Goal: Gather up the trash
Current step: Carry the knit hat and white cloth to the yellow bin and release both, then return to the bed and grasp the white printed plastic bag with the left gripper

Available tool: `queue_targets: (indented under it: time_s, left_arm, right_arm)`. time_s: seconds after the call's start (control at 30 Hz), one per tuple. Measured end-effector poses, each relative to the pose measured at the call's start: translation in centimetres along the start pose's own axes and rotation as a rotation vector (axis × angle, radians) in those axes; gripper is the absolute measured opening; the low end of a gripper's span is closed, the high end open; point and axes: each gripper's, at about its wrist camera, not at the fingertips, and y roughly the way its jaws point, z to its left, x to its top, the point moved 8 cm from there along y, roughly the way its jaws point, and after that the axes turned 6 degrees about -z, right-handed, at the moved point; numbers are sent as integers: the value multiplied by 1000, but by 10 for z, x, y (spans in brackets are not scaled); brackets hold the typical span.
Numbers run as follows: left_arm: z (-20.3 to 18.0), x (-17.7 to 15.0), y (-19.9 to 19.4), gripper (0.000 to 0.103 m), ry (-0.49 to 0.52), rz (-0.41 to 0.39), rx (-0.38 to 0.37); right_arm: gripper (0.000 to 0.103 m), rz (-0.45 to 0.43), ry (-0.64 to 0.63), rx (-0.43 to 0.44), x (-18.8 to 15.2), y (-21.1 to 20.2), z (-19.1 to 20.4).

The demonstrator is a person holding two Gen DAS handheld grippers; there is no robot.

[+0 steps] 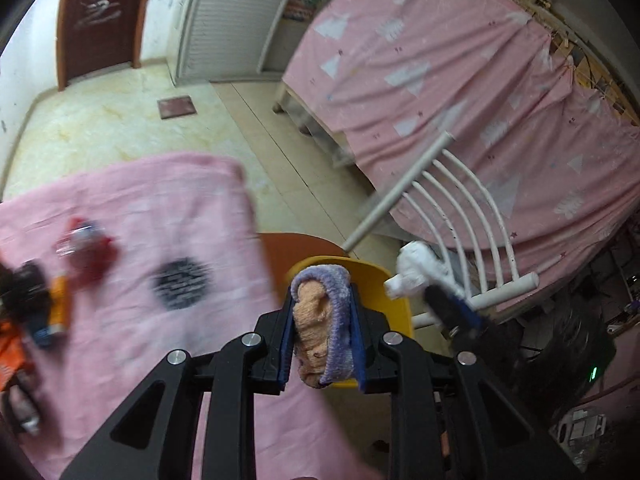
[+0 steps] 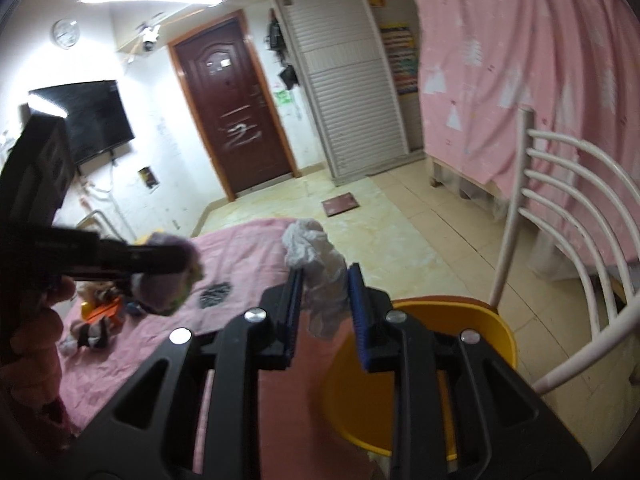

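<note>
My left gripper [image 1: 322,300] is shut on a rolled purple and peach sock [image 1: 320,320], held above the rim of a yellow bin [image 1: 384,292]. My right gripper [image 2: 324,280] is shut on a crumpled white tissue [image 2: 316,268], held just left of the yellow bin [image 2: 400,380]. In the left wrist view the right gripper [image 1: 452,304] shows with the white tissue [image 1: 420,272] beside the bin. In the right wrist view the left gripper [image 2: 160,260] with the sock [image 2: 168,284] is at the left.
A table with a pink cloth [image 1: 132,240] carries a red packet [image 1: 86,252], an orange tube [image 1: 60,304] and a dark round patch [image 1: 180,284]. A white slatted chair [image 2: 560,240] holds the bin. A pink-draped frame [image 1: 460,80] stands behind.
</note>
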Motion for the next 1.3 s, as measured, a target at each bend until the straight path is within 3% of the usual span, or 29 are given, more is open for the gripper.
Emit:
queue_targets:
  time_s: [0.1, 0.2, 0.3, 0.4, 0.5, 0.67, 0.77, 0.97, 1.1, 1.3]
  left_arm:
    - [-24, 5, 35, 17, 8, 23, 20]
    - [-38, 0, 71, 20, -9, 100, 3]
    - [-45, -2, 88, 30, -21, 129, -9]
    - [-45, -1, 89, 48, -35, 121, -15]
    - [-43, 2, 85, 51, -35, 108, -12]
    - [-36, 6, 60, 52, -36, 84, -10]
    - [-30, 9, 39, 54, -28, 59, -16]
    - [-7, 13, -13, 58, -23, -1, -20]
    - [15, 13, -49, 58, 4, -43, 14]
    - [81, 16, -112, 64, -10, -158, 110]
  right_arm:
    - [22, 2, 64, -20, -4, 3, -25]
    - [25, 14, 125, -38, -10, 9, -47]
    - [38, 18, 161, -61, -13, 13, -61]
    - [50, 7, 185, -65, -12, 13, -67]
    - [52, -1, 187, -60, -7, 13, -68]
    - [52, -10, 164, -49, -3, 11, -57]
    - [58, -17, 135, -37, 1, 11, -44]
    - [60, -32, 54, 20, 8, 10, -3]
    - [65, -41, -5, 69, 10, 6, 30]
    - [68, -27, -88, 130, 3, 5, 77]
